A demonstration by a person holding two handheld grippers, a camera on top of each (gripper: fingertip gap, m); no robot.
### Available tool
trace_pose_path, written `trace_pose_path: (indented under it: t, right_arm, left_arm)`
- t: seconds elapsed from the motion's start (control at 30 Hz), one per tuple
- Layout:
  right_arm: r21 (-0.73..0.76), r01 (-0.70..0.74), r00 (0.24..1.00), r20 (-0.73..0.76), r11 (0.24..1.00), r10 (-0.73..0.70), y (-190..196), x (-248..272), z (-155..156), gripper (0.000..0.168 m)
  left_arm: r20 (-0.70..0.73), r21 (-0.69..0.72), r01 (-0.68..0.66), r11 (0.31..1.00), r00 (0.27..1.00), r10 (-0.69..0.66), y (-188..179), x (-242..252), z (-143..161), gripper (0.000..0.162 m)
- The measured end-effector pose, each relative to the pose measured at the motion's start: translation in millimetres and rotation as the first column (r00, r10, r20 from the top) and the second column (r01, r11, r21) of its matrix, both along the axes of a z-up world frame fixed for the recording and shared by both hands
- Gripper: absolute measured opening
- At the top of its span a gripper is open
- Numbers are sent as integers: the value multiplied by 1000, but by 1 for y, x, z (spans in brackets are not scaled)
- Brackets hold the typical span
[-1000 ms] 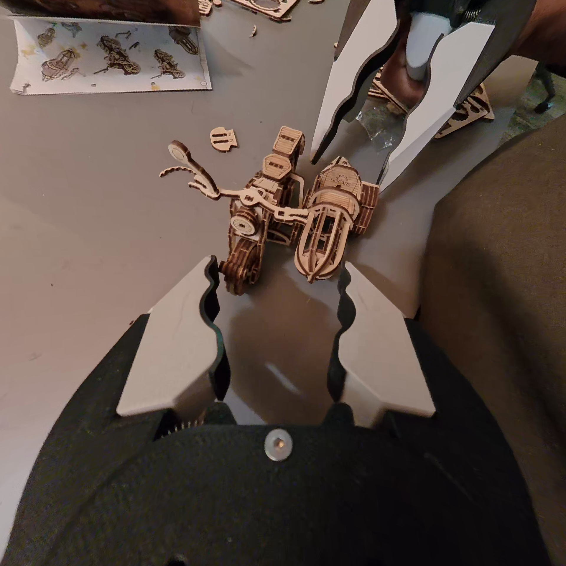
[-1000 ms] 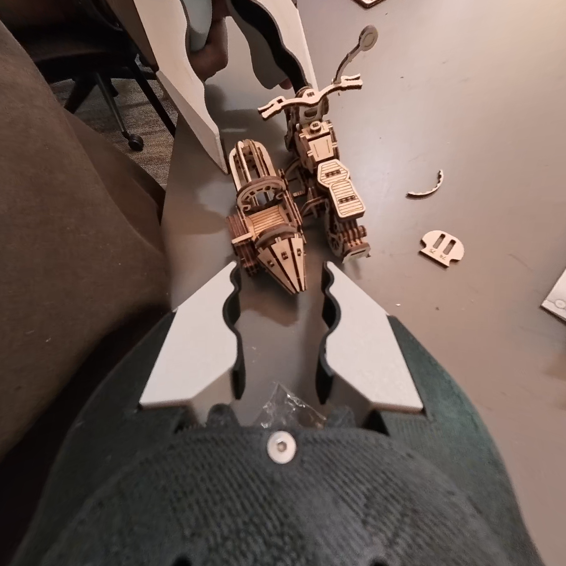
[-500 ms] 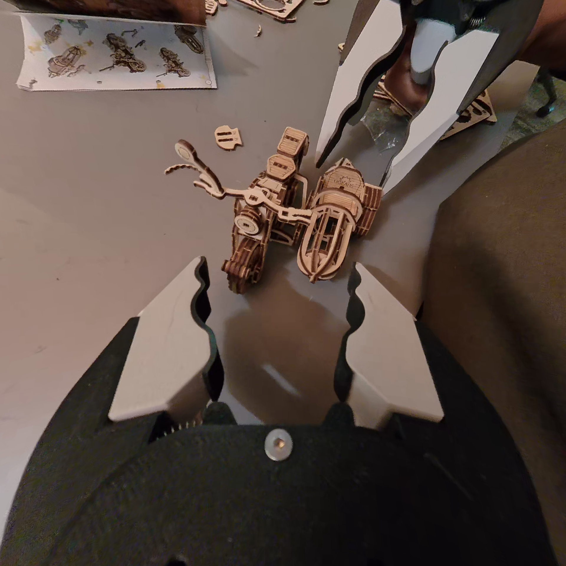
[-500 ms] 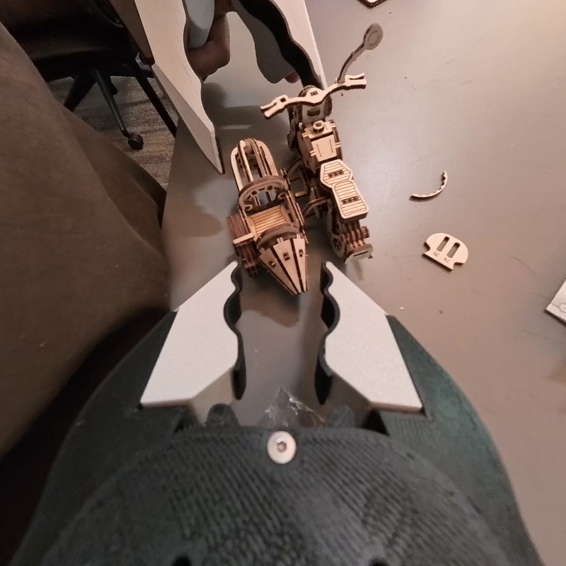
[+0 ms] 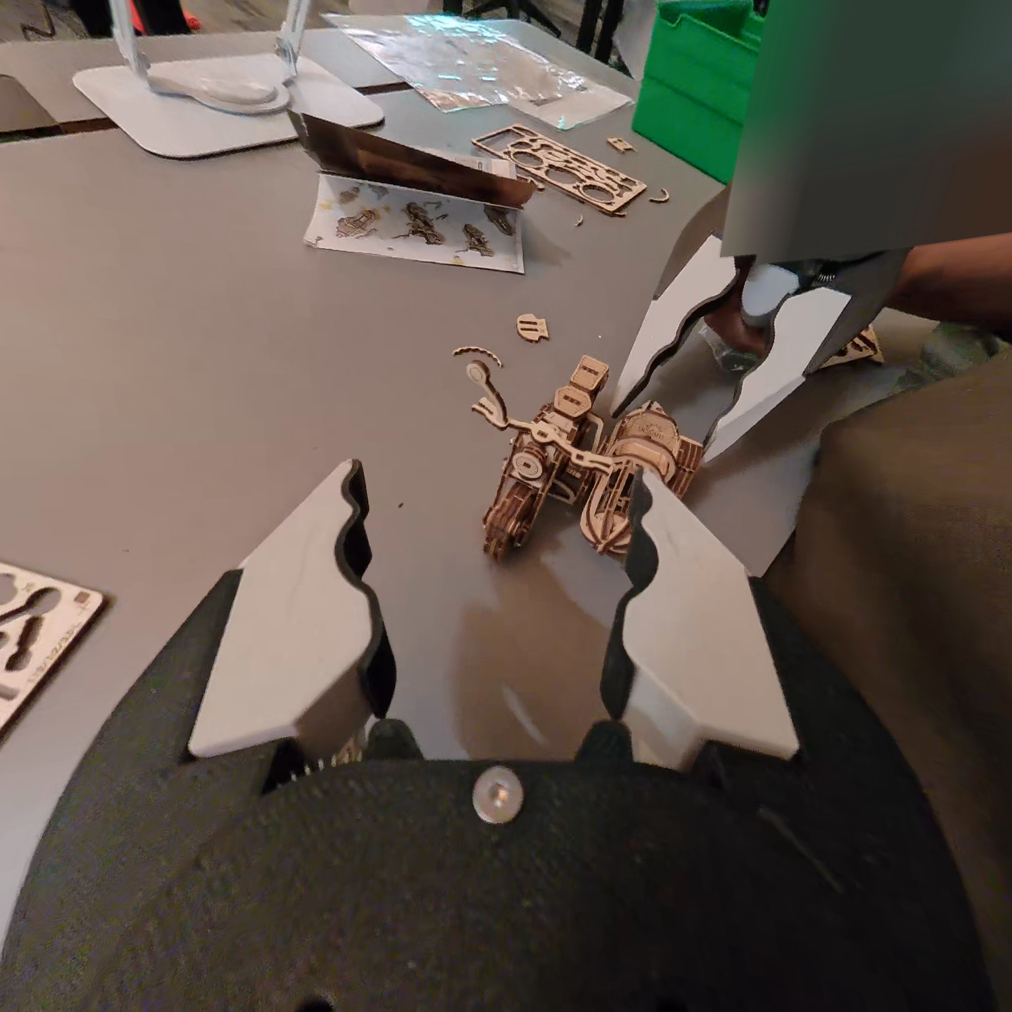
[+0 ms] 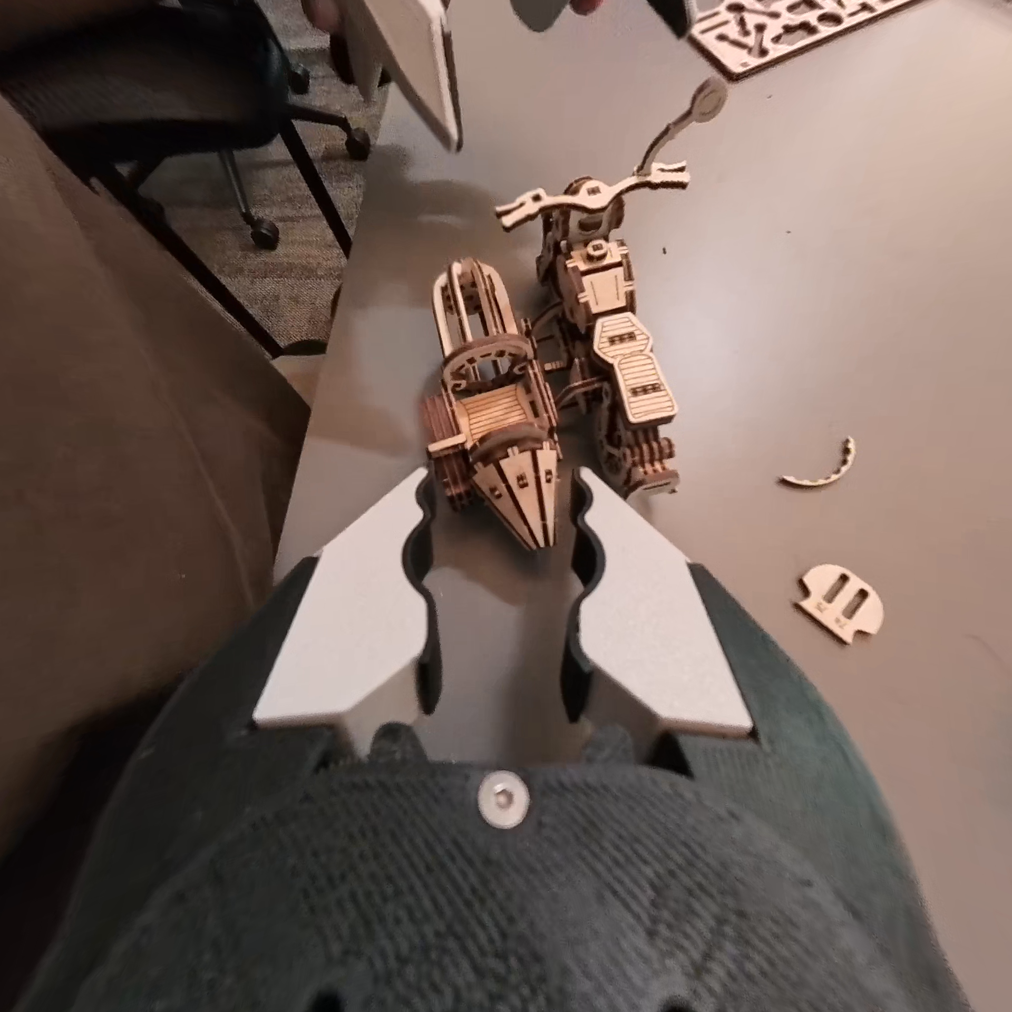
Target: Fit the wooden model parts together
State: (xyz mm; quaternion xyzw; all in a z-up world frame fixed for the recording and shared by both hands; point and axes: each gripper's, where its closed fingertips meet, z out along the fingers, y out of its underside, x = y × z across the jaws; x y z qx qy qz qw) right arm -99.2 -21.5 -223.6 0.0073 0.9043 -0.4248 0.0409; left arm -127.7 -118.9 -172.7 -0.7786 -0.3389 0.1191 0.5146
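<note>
A grey worktop [image 5: 164, 356] carries the wooden motorcycle with sidecar [image 5: 580, 471], standing upright near its edge. Just beside it lie a slotted round piece [image 5: 531, 329] and a curved toothed strip [image 5: 477, 352]. Farther back sit an instruction sheet [image 5: 416, 230], a punched-out wooden sheet [image 5: 558, 164], crinkled clear plastic [image 5: 482, 60] and a white stand base [image 5: 219, 104].

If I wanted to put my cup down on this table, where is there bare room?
Widest bare stretch: left of the wooden motorcycle, below the instruction sheet. Crowded: beside the sidecar near the table edge, both open grippers nearby; loose pieces lie beyond the motorcycle.
</note>
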Motion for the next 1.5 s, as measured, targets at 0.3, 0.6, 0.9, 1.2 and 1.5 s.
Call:
trace_pose_path:
  t: [0.3,0.6,0.9,1.2,1.5]
  right_arm:
    - [-101,66,997,-23,993,-68,15,-19,38,46]
    - [33,-13,997,-74,999,16,-15,-42,27,33]
    - [84,-57,994,-94,995,64,-33,-39,19,17]
    - [100,-98,987,-115,990,110,-57,-32,17,16]
    - [114,-123,981,-136,986,138,-80,-25,15,17]
  left_arm:
    - [3,29,0,1000,1000,0,-4,-1,-1,92]
    - [-22,30,1,1000,1000,0,0,0,4,89]
    - [-52,46,-30,998,998,32,-7,-5,11,88]
    - [-118,95,-117,989,985,128,-26,-13,31,87]
    - [-195,219,-439,871,855,480,-93,-30,66,90]
